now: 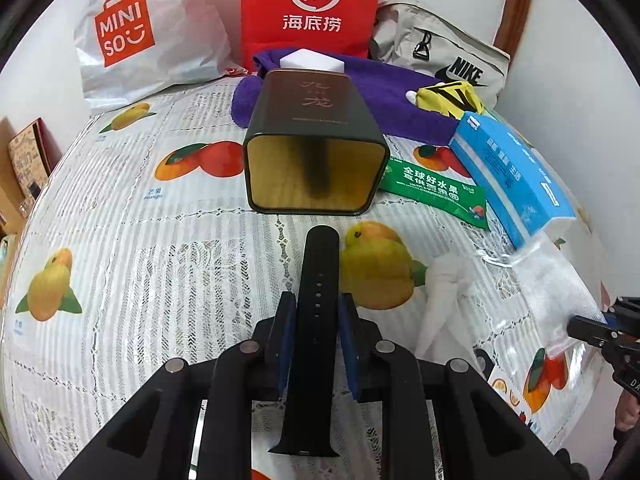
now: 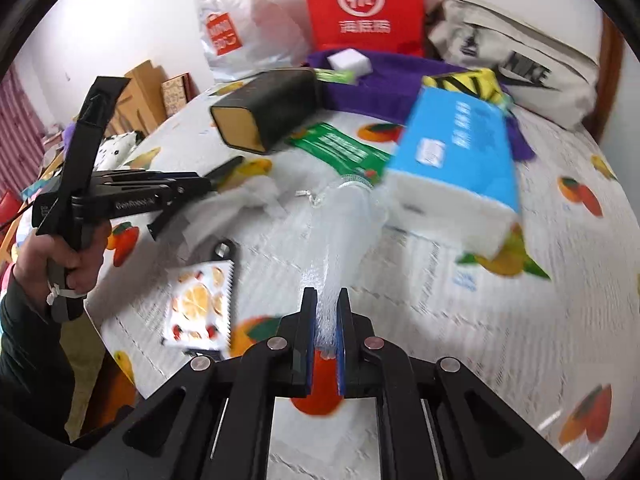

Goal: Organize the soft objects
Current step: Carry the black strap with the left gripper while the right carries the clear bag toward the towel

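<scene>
Two soft things are in hand at once, and the one I'm working is the black watch strap: my left gripper has its fingers closed on the strap's sides about midway along. Its long axis runs straight ahead along the fingers, rounded tip pointing forward at the dark tin, connector end hanging back under the gripper. The tin lies on its side with its open gold mouth facing me, well apart from the strap tip and roughly in line with it. I judge this to be the carry-and-insert step: next I need to push forward, keep the strap level and centred on that mouth, and only ease the fingers apart once most of its length is inside, since a limp strap may droop and catch the lower rim. My right gripper has its fingers pinched nearly together on the clear plastic bag, which stretches away from them toward the blue tissue pack; that view is motion-blurred, so I can't tell whether the bag is lifted or dragging. Everything sits on the fruit-print surface, with a white cloth just right of the strap.
</scene>
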{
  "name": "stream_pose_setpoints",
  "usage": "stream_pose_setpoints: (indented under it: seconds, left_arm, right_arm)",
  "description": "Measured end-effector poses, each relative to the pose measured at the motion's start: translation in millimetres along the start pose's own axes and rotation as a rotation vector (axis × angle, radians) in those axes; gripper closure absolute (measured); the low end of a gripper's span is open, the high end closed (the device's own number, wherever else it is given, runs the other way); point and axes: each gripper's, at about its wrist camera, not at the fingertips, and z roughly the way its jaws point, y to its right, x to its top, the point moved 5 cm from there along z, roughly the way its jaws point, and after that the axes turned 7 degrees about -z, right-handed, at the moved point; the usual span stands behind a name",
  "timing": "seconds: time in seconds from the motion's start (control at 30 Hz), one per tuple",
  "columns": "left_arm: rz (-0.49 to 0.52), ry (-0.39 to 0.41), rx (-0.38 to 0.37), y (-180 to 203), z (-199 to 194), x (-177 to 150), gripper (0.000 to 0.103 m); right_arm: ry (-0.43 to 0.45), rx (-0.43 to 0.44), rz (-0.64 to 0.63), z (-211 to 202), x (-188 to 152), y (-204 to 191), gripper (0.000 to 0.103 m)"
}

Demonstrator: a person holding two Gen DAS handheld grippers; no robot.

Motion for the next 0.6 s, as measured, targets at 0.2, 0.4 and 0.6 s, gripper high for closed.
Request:
stream_pose_setpoints:
  seconds: [0.2,0.4,0.6]
  left_arm:
    - [-0.013,-0.001,-0.002,3.9,-4.9,-0.7,0.083]
    - [-0.021,0.003,-0.006,12.8,-16.1,-1.5,0.083]
    - [-0.053,0.027,-0.027,14.8,-32.5,6.5,0.083]
  right_arm:
    - [-0.005,-0.029,0.035,-6.6,-15.8,17.0,0.095]
    - [0.011,-0.022,0.046,-17.4,-17.6,24.4,0.095]
    - [0.06,0.003,0.026,-36.5,-8.3,21.6,0.095]
